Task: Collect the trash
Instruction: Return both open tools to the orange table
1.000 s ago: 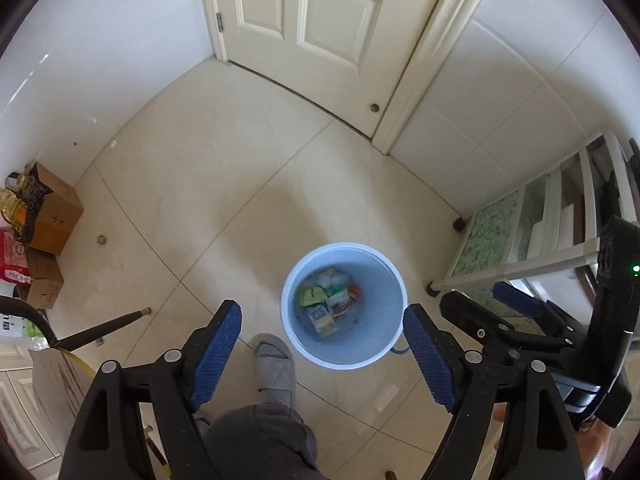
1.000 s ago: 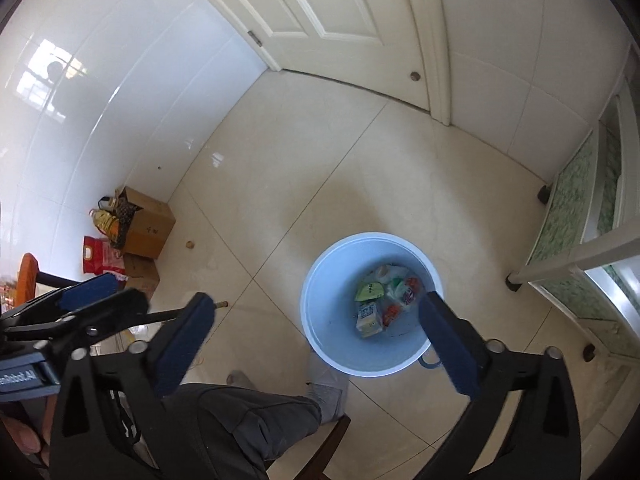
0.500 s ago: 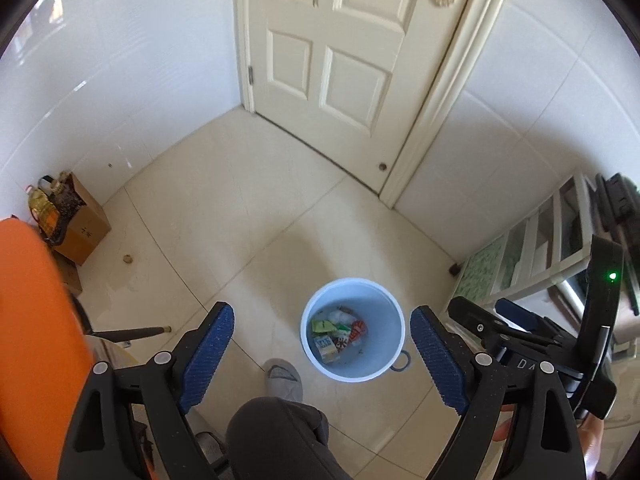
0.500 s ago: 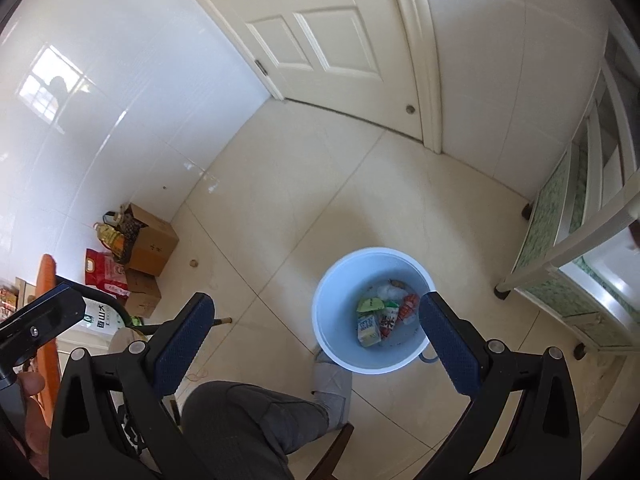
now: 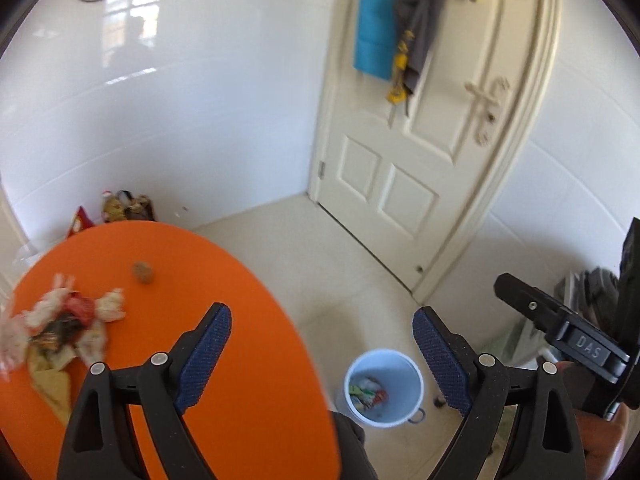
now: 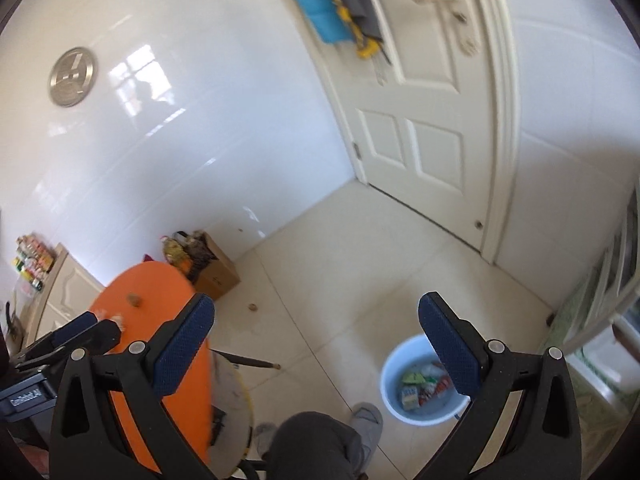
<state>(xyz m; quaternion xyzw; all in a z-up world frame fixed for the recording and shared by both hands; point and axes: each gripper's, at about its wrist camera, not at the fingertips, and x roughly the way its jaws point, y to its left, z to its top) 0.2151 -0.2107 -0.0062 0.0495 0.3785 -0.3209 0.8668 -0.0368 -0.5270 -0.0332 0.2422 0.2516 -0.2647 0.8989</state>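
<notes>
A pale blue bin [image 5: 384,388] stands on the floor with wrappers inside; it also shows in the right wrist view [image 6: 424,384]. An orange round table [image 5: 208,280] holds a pile of crumpled wrappers and tissue [image 5: 60,328] at its left and a small brown lump [image 5: 143,271]. My left gripper [image 5: 320,354] is open and empty, above the table's right edge. My right gripper [image 6: 316,340] is open and empty, high above the floor; it shows in the left wrist view [image 5: 560,332] at the right.
A white door [image 5: 432,140] with clothes hung on it is ahead. A cardboard box [image 6: 214,272] with bottles sits by the wall. A white shelf unit [image 6: 600,300] stands right of the bin. My leg and slipper [image 6: 360,420] are beside the bin.
Both grippers have risen and tilted up from over the bin. The orange table and its trash pile have come into the left view. The bin now looks smaller and lower.
</notes>
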